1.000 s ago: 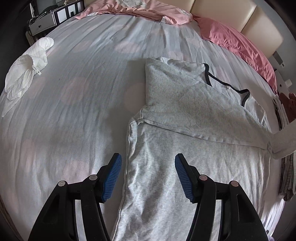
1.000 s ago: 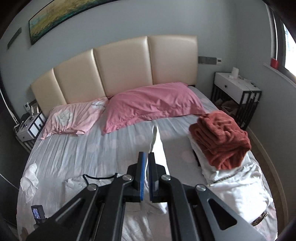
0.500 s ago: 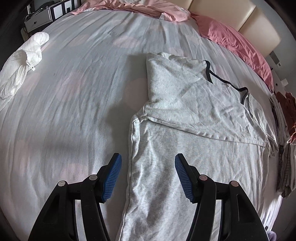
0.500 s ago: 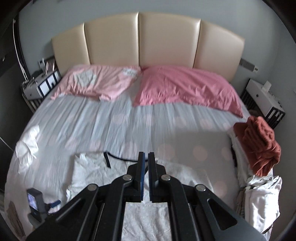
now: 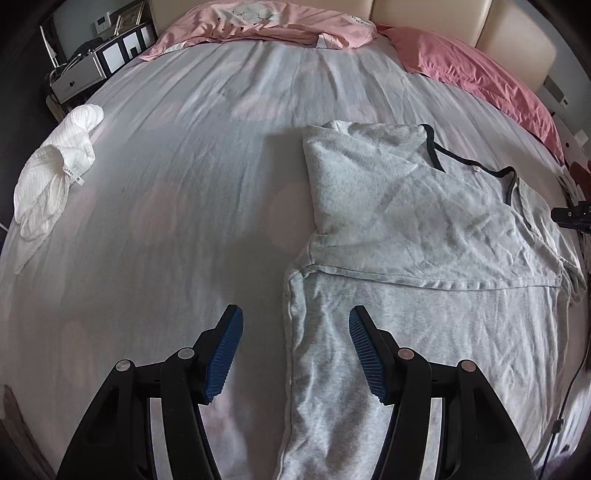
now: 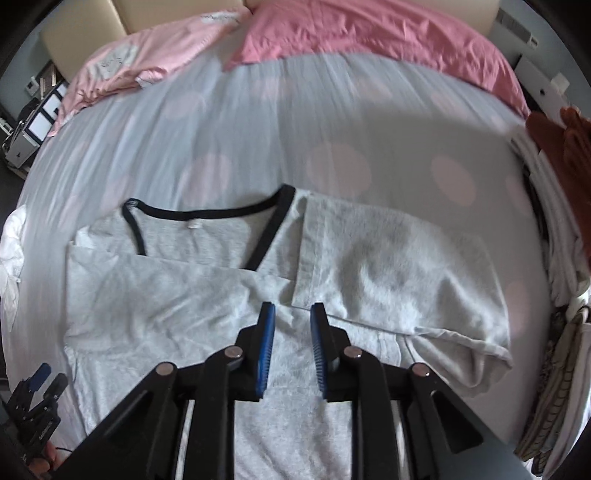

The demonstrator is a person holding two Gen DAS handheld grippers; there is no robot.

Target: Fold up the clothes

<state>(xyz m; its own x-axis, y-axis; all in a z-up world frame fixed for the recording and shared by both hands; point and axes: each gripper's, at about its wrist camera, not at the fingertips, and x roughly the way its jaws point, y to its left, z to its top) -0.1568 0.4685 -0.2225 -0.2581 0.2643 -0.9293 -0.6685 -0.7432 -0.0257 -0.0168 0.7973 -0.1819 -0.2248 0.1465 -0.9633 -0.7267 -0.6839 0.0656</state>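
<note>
- Bed (image 5: 177,192): one, sheet pale grey with faint pink dots. A broad bare stretch of sheet lies between the garment and the bed's left edge, and another between the garment and the pillows.
- Grey T-shirt (image 5: 424,302) (image 6: 207,306): one, with black neckband, lying flat on the right half of the bed towards the foot edge. Both sleeve sides are folded inward over the body; the hem runs off the bottom of both views.
- Pillows: two at the head edge, one pale pink (image 5: 266,22), one deeper pink (image 5: 480,77).
- Folded clothes stack (image 6: 561,206): at the right edge, rust-red item on top.
- White cloth (image 5: 51,181): one, crumpled near the left edge; its small tag is unreadable.
- Left gripper (image 5: 295,354): jaws wide apart, holding nothing, straddling the shirt's left side edge.
- Right gripper (image 6: 292,350): jaws narrowly apart, holding nothing, above the shirt's middle.
</note>
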